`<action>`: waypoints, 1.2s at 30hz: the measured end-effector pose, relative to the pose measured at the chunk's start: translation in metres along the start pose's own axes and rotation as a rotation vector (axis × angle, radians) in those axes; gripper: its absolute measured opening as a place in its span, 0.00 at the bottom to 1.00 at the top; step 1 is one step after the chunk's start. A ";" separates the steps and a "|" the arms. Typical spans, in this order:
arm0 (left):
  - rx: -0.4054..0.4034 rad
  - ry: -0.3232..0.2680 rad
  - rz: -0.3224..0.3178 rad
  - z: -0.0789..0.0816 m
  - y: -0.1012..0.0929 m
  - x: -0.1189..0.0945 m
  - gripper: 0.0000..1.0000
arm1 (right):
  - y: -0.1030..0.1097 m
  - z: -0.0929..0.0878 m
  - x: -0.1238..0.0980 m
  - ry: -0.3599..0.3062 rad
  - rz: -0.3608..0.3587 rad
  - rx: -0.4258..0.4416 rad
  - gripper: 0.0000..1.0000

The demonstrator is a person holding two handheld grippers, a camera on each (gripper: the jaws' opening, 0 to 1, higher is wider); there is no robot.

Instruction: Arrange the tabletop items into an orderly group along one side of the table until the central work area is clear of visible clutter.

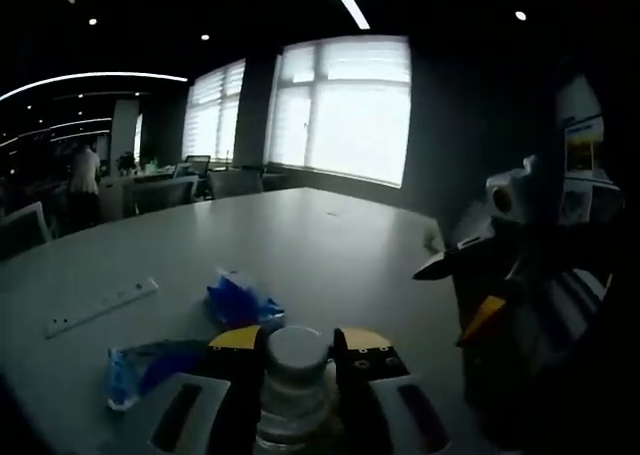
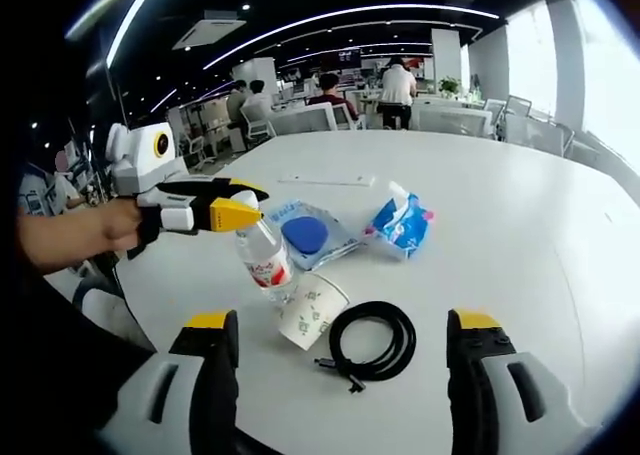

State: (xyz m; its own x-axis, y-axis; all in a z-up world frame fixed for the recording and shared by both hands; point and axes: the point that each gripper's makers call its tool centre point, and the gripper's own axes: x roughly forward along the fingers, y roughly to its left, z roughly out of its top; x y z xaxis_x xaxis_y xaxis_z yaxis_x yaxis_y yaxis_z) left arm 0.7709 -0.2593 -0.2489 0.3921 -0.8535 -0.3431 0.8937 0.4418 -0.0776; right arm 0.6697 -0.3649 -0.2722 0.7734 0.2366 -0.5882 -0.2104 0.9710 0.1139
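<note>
My left gripper (image 1: 296,343) is shut on a clear water bottle (image 1: 294,380), whose white cap fills the gap between the yellow-tipped jaws. In the right gripper view the left gripper (image 2: 243,207) holds this bottle (image 2: 264,263) tilted just above the white table (image 2: 520,225), gripping it near the cap. Beside the bottle lie a tipped paper cup (image 2: 312,311) and a coiled black cable (image 2: 372,339). My right gripper (image 2: 342,327) stands open over the cable with nothing held. It also shows at the right as the right gripper (image 1: 455,300).
A blue tissue pack (image 2: 401,225) (image 1: 240,297) and a flat blue packet (image 2: 305,235) (image 1: 140,367) lie mid-table. A white power strip (image 2: 325,182) (image 1: 100,307) lies farther off. Chairs (image 2: 455,120) and seated people ring the far edge; a hand (image 2: 85,233) holds the left gripper.
</note>
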 end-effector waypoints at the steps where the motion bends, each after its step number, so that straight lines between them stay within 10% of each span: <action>1: 0.003 -0.004 -0.001 0.000 0.000 0.000 0.23 | 0.000 -0.001 0.000 0.002 0.000 0.001 0.81; 36: 0.019 0.014 0.012 0.000 0.007 0.003 0.21 | 0.001 0.017 0.011 -0.023 0.013 0.004 0.77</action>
State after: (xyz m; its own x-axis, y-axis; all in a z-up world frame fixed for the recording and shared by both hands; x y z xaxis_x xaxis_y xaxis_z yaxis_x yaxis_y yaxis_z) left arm 0.7779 -0.2589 -0.2501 0.3996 -0.8444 -0.3567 0.8933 0.4461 -0.0554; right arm 0.6882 -0.3610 -0.2653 0.7842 0.2498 -0.5680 -0.2181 0.9679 0.1246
